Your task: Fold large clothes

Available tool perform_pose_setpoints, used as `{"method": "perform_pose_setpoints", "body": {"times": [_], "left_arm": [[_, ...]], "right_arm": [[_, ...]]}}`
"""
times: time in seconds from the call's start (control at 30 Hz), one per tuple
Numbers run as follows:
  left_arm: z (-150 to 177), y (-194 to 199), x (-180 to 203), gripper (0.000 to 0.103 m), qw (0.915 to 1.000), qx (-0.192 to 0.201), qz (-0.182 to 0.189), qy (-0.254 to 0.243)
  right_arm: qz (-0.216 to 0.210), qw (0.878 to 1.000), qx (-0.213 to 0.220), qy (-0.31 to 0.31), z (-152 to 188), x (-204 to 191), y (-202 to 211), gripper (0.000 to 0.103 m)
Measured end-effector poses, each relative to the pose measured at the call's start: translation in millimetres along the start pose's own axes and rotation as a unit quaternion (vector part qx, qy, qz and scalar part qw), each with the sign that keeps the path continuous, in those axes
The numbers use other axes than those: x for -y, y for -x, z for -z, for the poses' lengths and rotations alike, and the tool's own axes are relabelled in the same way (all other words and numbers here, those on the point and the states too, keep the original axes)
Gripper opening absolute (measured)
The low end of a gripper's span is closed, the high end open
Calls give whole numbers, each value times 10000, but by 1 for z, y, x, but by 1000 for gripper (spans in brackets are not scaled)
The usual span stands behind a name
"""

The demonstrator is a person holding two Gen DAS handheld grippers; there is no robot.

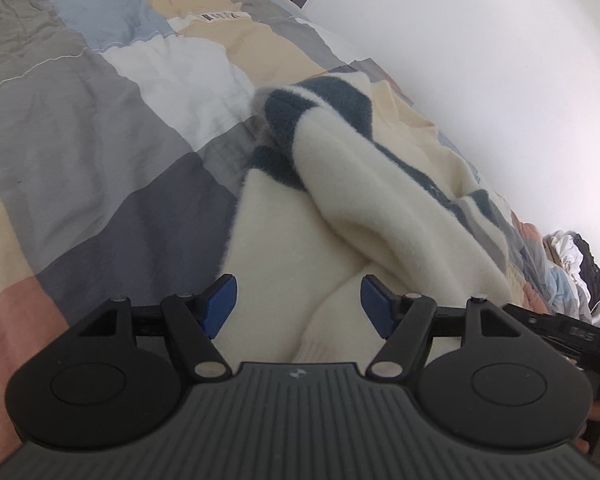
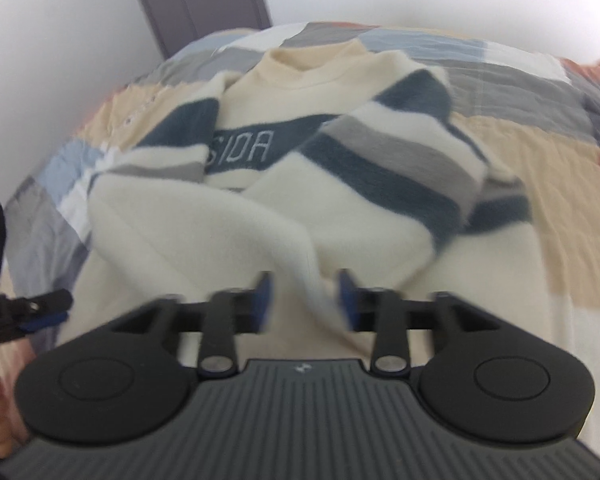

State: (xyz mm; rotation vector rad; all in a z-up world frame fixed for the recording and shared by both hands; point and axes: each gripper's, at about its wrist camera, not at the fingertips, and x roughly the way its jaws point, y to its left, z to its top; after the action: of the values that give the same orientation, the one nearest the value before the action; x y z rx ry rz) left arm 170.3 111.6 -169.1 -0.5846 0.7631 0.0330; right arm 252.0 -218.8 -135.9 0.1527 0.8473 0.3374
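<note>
A cream fleece sweater (image 2: 260,216) with dark blue and grey stripes and white lettering on its chest lies on a patchwork bed cover (image 2: 540,168), collar at the far end. Both sleeves are folded across its front. My right gripper (image 2: 305,298) hovers over the near part of the sweater, jaws apart, with a blurred sleeve end lying between the blue pads (image 2: 265,294) and not pinched. In the left wrist view the same sweater (image 1: 360,200) is seen from its side. My left gripper (image 1: 298,304) stands open just above the cream fabric, holding nothing.
The bed cover (image 1: 80,140) stretches far to the left in grey, blue, peach and white squares. A white wall (image 1: 500,60) runs along the bed. Loose clothes (image 1: 576,256) are piled at the far right. A grey-purple door (image 2: 204,0) stands beyond the bed.
</note>
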Motion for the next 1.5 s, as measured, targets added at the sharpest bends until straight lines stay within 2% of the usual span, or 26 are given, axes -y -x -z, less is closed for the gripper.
{"method": "perform_pose_setpoints", "body": {"times": [0.1,0.2,0.27,0.33,0.4,0.5,0.53,0.6,0.7,0.77,0.83,0.93,1.07,1.17,1.23,1.3,1.37,1.5], "left_arm": [[2,8,2,73,10000,29,-52,23],[6,14,3,74,9998,32,-183,96],[10,20,3,74,9995,62,-264,149],[14,26,3,76,9991,132,-375,165],[19,31,-1,77,9981,152,-540,272],[22,33,-9,77,9963,133,-692,496],[22,34,-11,77,9955,141,-755,551],[22,33,-13,77,9944,100,-840,640],[25,27,-14,77,9943,-57,-755,756],[26,22,-13,77,9941,-160,-728,784],[27,18,-12,77,9942,-231,-695,783],[28,15,-10,77,9946,-306,-659,736],[29,12,-9,77,9949,-350,-614,714],[30,10,-7,77,9950,-359,-596,720],[29,7,-6,77,9953,-386,-560,695],[29,6,-8,77,9951,-397,-533,732],[28,5,-9,77,9949,-428,-449,793],[30,-1,-15,87,9917,-698,44,1081]], "right_arm": [[-49,9993,9,-371,8,18,14,81],[243,9953,-64,-934,16,44,24,82],[460,9877,-116,-1487,23,64,28,82],[495,9725,-122,-2271,33,89,30,82],[360,9509,-161,-3070,45,114,29,82],[132,9221,-183,-3864,60,136,29,81],[115,9157,-64,-4015,63,139,32,81],[216,9117,102,-4102,64,140,39,81],[732,9052,281,-4177,66,144,49,82],[794,8985,51,-4317,71,152,43,83],[572,8931,-171,-4458,73,157,34,84],[508,9019,-290,-4280,70,149,29,84],[31,9155,-432,-4001,64,137,23,84],[-2,9260,-476,-3744,61,126,22,84],[-116,9268,-484,-3722,61,124,22,84],[-514,9218,-495,-3810,62,122,20,83],[-580,9265,-464,-3689,62,113,24,83],[-811,9317,-583,-3492,63,97,22,81]]}}
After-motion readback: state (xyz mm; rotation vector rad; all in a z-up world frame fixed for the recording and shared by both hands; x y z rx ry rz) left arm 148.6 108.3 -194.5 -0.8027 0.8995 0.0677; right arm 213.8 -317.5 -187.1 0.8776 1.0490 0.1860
